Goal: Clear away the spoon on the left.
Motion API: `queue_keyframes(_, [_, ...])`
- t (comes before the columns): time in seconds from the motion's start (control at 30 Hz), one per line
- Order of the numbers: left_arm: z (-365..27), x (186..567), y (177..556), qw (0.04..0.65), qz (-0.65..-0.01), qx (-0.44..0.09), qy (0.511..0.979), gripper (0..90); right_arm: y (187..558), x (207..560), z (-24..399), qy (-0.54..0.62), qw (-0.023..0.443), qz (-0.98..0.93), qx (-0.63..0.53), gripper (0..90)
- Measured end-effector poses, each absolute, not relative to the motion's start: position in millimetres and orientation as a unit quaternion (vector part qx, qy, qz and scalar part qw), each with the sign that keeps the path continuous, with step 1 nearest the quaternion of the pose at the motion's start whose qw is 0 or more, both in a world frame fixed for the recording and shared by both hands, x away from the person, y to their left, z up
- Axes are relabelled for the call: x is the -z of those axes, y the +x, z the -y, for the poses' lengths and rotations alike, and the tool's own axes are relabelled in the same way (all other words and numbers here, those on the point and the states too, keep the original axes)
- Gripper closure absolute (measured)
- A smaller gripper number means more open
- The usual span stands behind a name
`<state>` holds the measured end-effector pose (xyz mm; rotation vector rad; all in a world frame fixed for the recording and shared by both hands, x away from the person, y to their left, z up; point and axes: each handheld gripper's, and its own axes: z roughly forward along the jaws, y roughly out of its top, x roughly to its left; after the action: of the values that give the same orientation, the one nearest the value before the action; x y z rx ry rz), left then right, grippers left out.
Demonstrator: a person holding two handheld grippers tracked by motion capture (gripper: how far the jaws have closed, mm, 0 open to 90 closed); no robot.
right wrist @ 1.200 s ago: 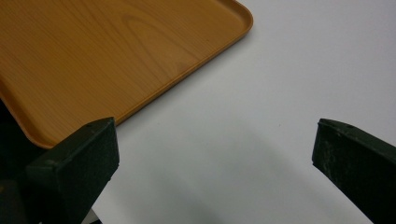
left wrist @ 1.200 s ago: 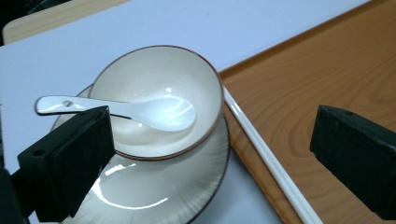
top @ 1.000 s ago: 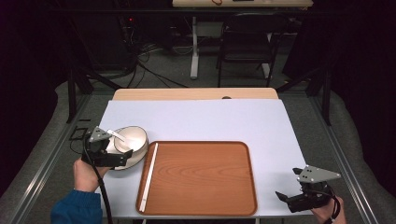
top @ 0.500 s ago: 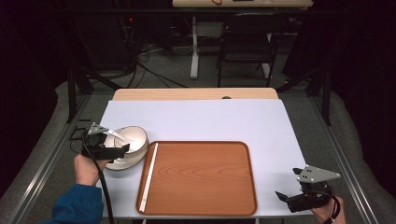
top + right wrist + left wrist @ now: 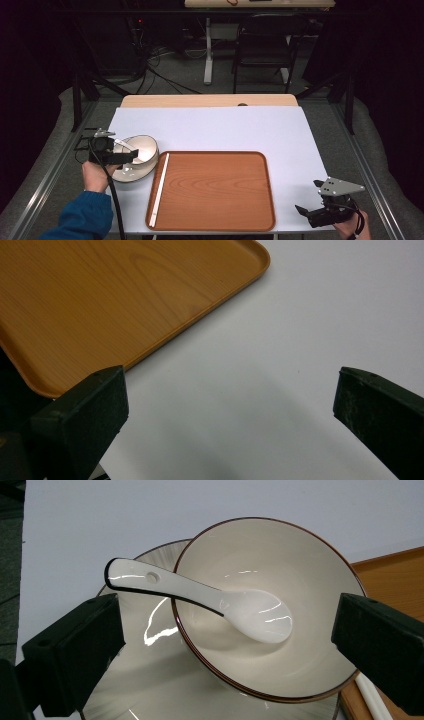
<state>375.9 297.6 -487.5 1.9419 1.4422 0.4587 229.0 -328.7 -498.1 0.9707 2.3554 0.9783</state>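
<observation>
Sitting on a pale plate [image 5: 145, 680] at the left of the white table [image 5: 225, 130], the cream bowl [image 5: 300, 560] with a dark rim held a white ceramic spoon [image 5: 235, 605]; the spoon's scoop lay in the bottom of the bowl and its handle leaned out over the rim toward the left jaw. Just to the right of the plate lay the wooden tray [image 5: 215, 185], with one white stick [image 5: 160, 187] lying along its left edge.

The left tongs [image 5: 131, 157] stood wide, their jaws spread on either side of the bowl and gripping nothing. The right tongs [image 5: 301, 211] were wide too, held low over bare table off the tray's near right corner.

Compared with a second before, the left tongs had drawn back toward the person and to the left, so that more of the bowl lay uncovered in the high view. The right tongs had not moved, and the bowl, plate and tray lay where they had been.
</observation>
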Motion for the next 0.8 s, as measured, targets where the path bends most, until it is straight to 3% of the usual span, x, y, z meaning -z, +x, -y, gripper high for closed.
queue_keyframes(0.2, [-299.8, 493.0, 384.6, 0.331, -0.565, -0.169, 0.737, 2.8, 229.0, 498.1, 328.7, 0.349, 0.205, -0.845, -0.35, 0.7])
queue_keyframes(0.8, [-303.1, 505.3, 401.1, 0.33, -0.575, -0.181, 0.727, 20.5, 229.2, 498.5, 328.9, 0.35, 0.206, -0.845, -0.348, 2.7])
